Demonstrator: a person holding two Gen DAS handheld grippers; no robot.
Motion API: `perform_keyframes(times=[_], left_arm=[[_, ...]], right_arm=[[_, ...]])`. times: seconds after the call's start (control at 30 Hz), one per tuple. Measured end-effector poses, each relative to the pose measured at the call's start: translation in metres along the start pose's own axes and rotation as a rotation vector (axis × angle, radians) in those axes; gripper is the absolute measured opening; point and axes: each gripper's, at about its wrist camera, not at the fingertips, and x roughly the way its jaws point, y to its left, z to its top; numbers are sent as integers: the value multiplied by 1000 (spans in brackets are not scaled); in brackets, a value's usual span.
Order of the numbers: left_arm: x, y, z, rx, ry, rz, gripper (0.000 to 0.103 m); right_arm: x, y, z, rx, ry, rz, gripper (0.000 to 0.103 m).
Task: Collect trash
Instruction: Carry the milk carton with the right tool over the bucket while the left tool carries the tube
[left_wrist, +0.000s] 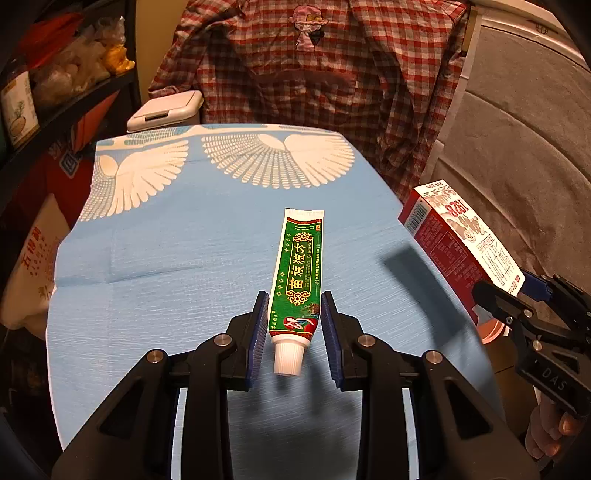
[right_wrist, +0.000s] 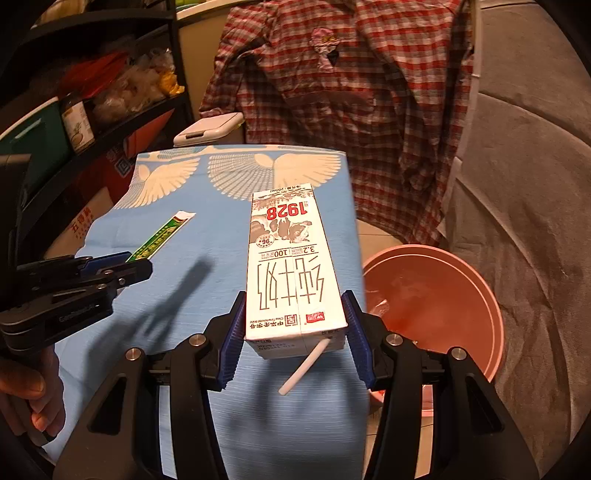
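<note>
left claw (left_wrist: 293, 332) grips green tube (left_wrist: 298, 280); right claw (right_wrist: 293, 332) grips milk carton (right_wrist: 291, 266).

The left tongs (left_wrist: 294, 332) tilt steeply downward, their blue pads clamped on a green tube (left_wrist: 298, 275) raised off the surface. At three o'clock from them the right tongs (right_wrist: 294, 334), pitched down alike, grip a milk carton (right_wrist: 291, 266). Fingers (right_wrist: 35, 387) curl around the left handle.

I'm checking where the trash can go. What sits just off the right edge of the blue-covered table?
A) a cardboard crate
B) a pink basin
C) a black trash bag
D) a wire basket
B: the right wrist view shows a round pink basin beside and below the table, behind the held milk carton.
</note>
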Motion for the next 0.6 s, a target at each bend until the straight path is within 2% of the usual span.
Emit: perform_keyframes(times=[0.6], left_arm=[[-9, -43, 9, 33, -57, -7, 28]], right_arm=[[-27, -67, 12, 98, -72, -64, 51]])
